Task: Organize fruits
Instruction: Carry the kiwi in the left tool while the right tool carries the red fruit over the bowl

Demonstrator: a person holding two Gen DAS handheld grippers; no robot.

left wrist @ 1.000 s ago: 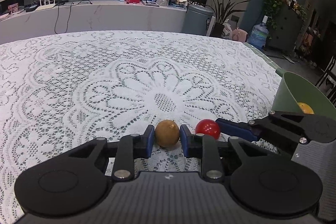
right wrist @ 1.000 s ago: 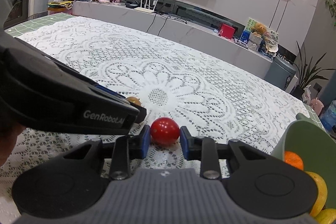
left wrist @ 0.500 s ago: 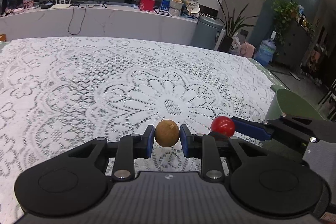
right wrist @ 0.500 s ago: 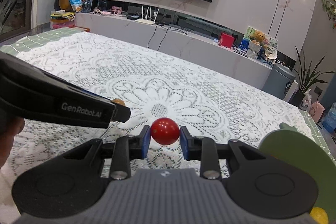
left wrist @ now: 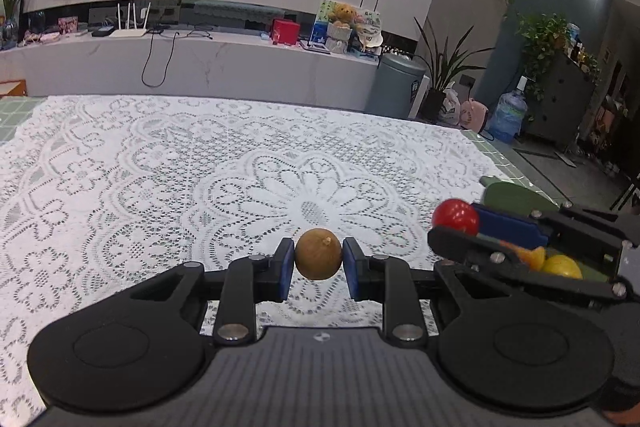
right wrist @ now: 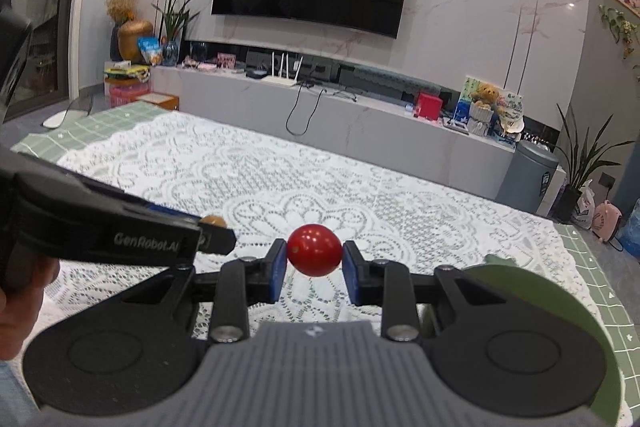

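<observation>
A: Holding one fruit in each gripper, the person has both of them lifted above the lace tablecloth. The left gripper is clenched on a small brown fruit, maybe a longan; I cannot say for sure.

B: And the right side?

A: The right gripper is clenched on a small red fruit, smooth and shiny, like a cherry tomato. Its blue pads press on both sides.

B: Where must they go?

A: I judge into the green bowl, at the right edge of the table. In the left wrist view the right gripper hangs over its rim, and inside I see an orange fruit and a yellow fruit.

B: So how far is the task?

A: Some fruits are already in the bowl. The two held fruits are not yet placed. No other loose fruit shows on the cloth, so these may be the last, but part of the table is hidden.
</observation>
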